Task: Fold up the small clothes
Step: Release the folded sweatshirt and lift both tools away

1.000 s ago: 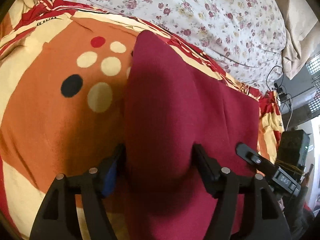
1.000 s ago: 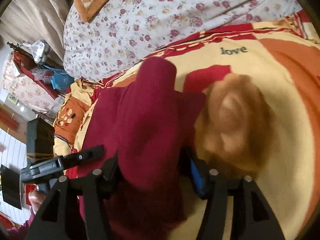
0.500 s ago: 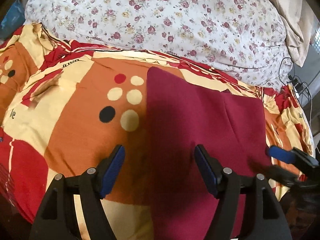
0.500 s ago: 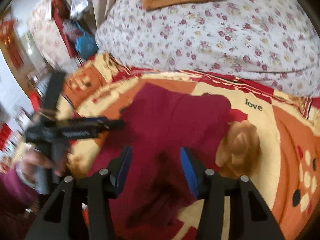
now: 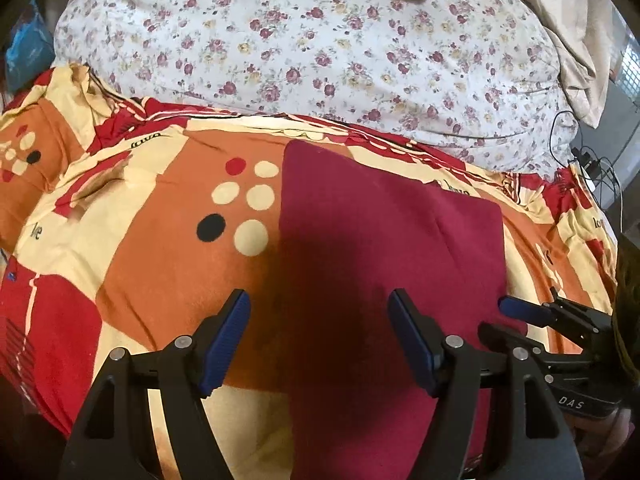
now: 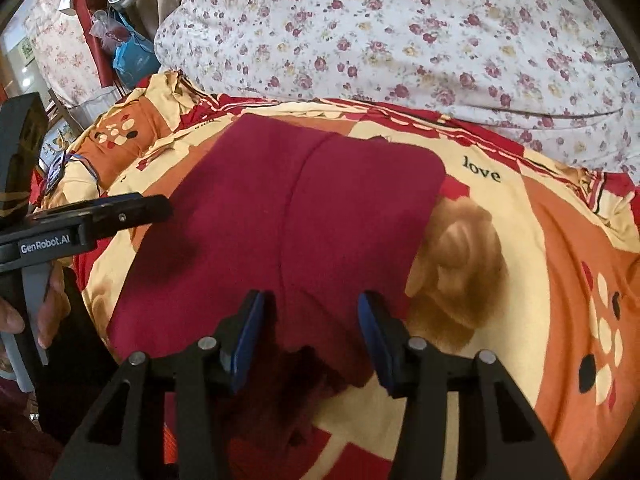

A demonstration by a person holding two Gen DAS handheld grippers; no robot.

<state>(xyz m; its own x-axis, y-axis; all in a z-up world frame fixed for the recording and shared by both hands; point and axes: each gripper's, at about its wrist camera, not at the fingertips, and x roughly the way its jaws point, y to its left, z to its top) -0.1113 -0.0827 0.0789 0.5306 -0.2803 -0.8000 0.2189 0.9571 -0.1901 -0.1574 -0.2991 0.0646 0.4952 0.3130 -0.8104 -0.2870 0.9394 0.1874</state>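
Since a second earlier, the maroon garment (image 5: 384, 264) had been released and lay folded flat on the patterned bedspread (image 5: 152, 264). Left gripper (image 5: 320, 340) was spread wide, empty; right gripper (image 6: 308, 336) was empty, parted. Edges should be squared before regripping.

Change over the last second: the dark red knit garment (image 5: 384, 264), earlier bunched up between the jaws of both tools, now lies flat and folded on the orange, red and cream patterned bedspread (image 5: 132, 264). The left gripper (image 5: 320, 336) has let go and risen, jaws wide with nothing between them. The right gripper (image 6: 308, 332) has likewise released its fold and pulled back above the cloth's near edge, jaws narrowing slightly, pads off the fabric
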